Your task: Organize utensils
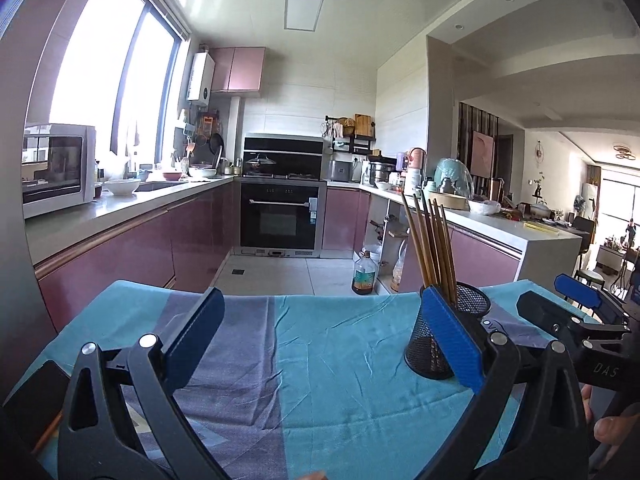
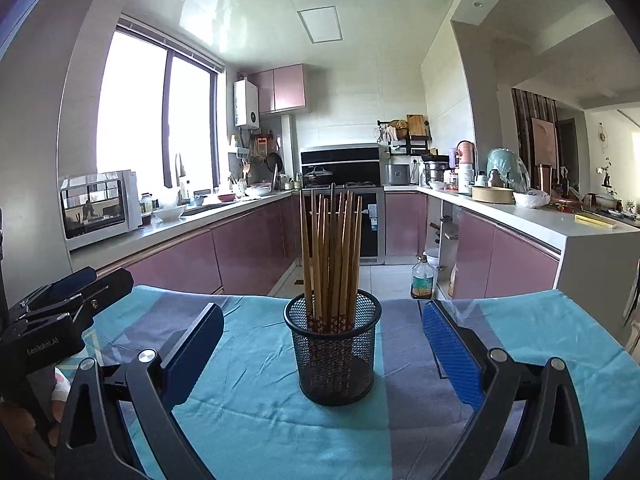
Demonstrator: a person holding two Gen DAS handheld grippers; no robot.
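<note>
A black mesh cup (image 2: pixel 332 352) holding several brown chopsticks (image 2: pixel 330 252) stands upright on a table under a teal and purple cloth (image 2: pixel 240 408). In the right wrist view my right gripper (image 2: pixel 322 320) is open wide. The cup sits centred in the gap between its blue pads, with cloth showing on both sides. In the left wrist view my left gripper (image 1: pixel 324 332) is open over bare cloth (image 1: pixel 320 380), holding nothing. Its right finger hides part of the cup (image 1: pixel 468 304), and the chopsticks (image 1: pixel 432 240) rise above it. The right gripper (image 1: pixel 556 300) shows at the right edge, and the left gripper (image 2: pixel 100 280) at the left edge.
The table's far edge drops to a tiled kitchen floor, where an oil bottle (image 2: pixel 422 280) stands by the pink cabinets. Counters with a microwave (image 2: pixel 100 208) and an oven (image 1: pixel 280 220) lie beyond. A hand (image 1: pixel 612 432) holds the right gripper's handle.
</note>
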